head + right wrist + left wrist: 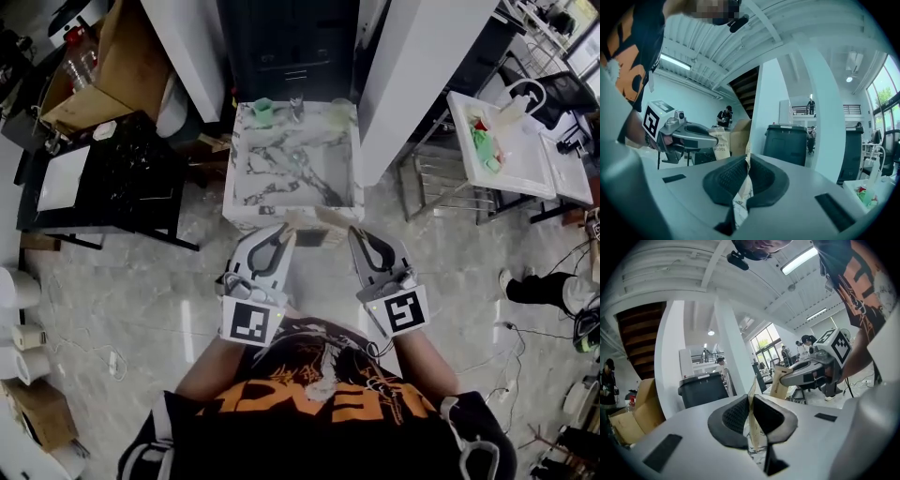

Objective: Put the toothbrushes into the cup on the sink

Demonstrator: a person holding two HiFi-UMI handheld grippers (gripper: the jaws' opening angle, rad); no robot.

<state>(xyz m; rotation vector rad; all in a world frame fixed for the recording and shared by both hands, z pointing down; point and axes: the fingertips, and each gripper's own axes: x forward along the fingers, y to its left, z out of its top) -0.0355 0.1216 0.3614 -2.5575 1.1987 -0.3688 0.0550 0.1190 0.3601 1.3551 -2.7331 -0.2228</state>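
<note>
I hold two paper toothbrush packets, one in each gripper. My left gripper (287,234) is shut on a kraft paper packet (752,414) pinched edge-on between its pads. My right gripper (355,234) is shut on a second packet (744,182) the same way. Each gripper view shows the other gripper: the right gripper (787,378) with its packet (780,382), and the left gripper (710,140) with its printed packet (721,143). Both grippers hover at the near edge of the marble sink counter (281,178). A green cup (262,112) stands at the counter's far left.
A clear glass (296,105) and a pale cup (341,111) stand beside the green cup. A black table (112,178) is to the left, a white table (511,150) with green items to the right. Paper rolls (21,337) and a person's leg (544,287) border the floor.
</note>
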